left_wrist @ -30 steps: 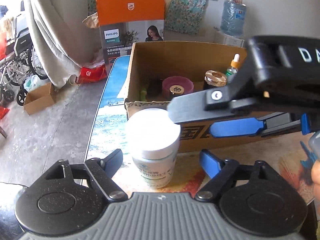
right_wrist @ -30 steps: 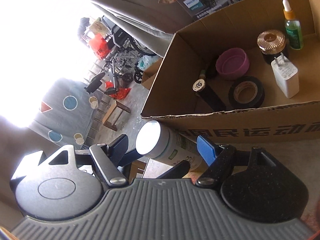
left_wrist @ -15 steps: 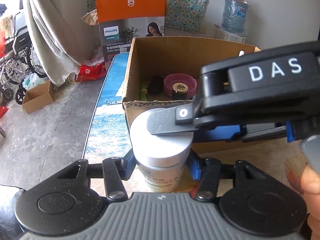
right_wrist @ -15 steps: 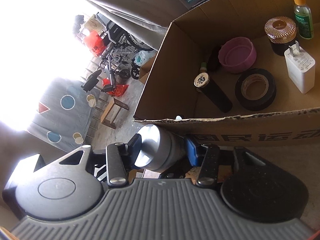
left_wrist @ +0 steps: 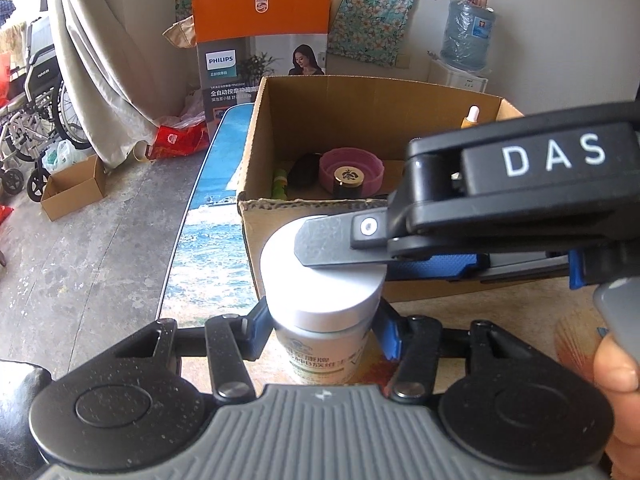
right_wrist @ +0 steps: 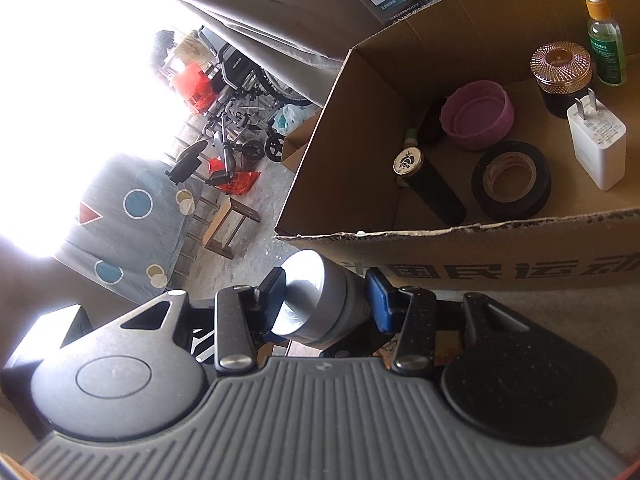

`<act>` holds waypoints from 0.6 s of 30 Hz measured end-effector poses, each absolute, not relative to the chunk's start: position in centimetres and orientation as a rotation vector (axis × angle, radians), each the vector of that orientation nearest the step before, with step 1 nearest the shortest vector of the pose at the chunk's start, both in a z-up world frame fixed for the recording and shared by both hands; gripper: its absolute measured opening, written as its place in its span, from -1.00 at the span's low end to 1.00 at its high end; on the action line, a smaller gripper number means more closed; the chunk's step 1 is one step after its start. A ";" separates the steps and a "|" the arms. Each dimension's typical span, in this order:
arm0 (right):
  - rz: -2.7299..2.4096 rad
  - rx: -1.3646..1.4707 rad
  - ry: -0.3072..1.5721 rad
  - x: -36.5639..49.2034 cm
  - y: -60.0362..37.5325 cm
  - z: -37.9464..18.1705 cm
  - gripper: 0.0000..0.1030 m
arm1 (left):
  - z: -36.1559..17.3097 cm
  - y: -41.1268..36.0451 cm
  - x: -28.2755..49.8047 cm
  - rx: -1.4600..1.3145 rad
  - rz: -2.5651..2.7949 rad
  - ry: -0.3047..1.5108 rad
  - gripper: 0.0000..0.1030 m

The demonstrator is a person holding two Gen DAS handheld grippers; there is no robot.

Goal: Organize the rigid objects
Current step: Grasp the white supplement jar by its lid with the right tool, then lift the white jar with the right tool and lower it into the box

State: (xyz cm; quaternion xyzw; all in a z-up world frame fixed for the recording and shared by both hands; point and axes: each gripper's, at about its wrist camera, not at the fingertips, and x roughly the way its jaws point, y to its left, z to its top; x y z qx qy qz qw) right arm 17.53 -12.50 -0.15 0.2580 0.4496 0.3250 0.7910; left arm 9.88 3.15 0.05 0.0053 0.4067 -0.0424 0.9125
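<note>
A white pill bottle (left_wrist: 320,312) with a white lid stands upright on the table just in front of the cardboard box (left_wrist: 256,136). My left gripper (left_wrist: 322,330) is shut on its body below the lid. My right gripper (right_wrist: 326,302) is shut on the bottle (right_wrist: 316,300) around the lid; in the left wrist view it reaches in from the right, and one finger (left_wrist: 336,242) lies over the lid top. The box (right_wrist: 480,244) holds a pink bowl (right_wrist: 478,120), black tape roll (right_wrist: 512,180), white charger (right_wrist: 598,142), dropper bottle (right_wrist: 604,40), gold-lidded jar (right_wrist: 560,76) and a black tube (right_wrist: 432,184).
The table (left_wrist: 208,248) has an ocean-print top whose left edge drops to a concrete floor. A Philips carton (left_wrist: 260,48) stands behind the box. A wheelchair (left_wrist: 28,120) and a small open box (left_wrist: 72,188) are on the floor at left.
Both grippers have closed on the white bottle. A second ago both were open around it. The left gripper moved in closer, and the right one moved over the lid.
</note>
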 end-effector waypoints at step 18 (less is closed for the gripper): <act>0.781 0.531 0.790 12.7 -15.3 6.2 -0.17 | 6.6 1.0 5.3 0.075 -0.072 0.673 0.05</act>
